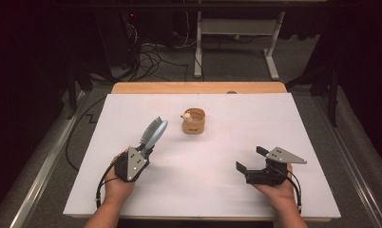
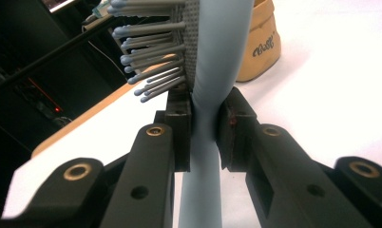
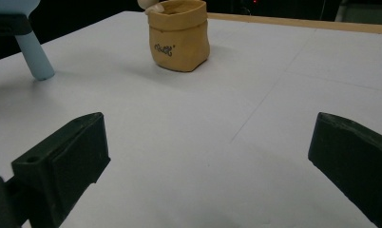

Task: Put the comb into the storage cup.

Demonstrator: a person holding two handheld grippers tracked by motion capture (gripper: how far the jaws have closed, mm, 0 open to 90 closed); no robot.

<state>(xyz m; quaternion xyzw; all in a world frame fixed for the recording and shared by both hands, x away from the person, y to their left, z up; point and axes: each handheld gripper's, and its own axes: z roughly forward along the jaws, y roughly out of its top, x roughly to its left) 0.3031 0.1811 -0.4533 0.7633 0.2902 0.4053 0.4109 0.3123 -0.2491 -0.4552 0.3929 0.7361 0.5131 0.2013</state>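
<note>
A pale blue hairbrush [image 1: 154,133] with grey bristles is held up off the white table, its head pointing toward the far side. My left gripper [image 1: 142,153] is shut on its handle [image 2: 209,121], the pads pressing both sides just below the bristles [image 2: 151,57]. A small tan pouch [image 1: 194,120] with a pale object in its mouth stands at the table's middle, beyond both hands. My right gripper [image 1: 250,159] rests near the front right with its jaws wide open and nothing between them. The brush handle's end [image 3: 36,59] shows at the left of the right gripper view.
The white sheet [image 1: 274,123] covers a wooden table whose far edge [image 1: 198,87] shows bare. Beyond it lie cables on the floor [image 1: 151,57] and the legs of a white desk frame [image 1: 272,52]. The pouch [image 3: 179,38] carries small dark lettering.
</note>
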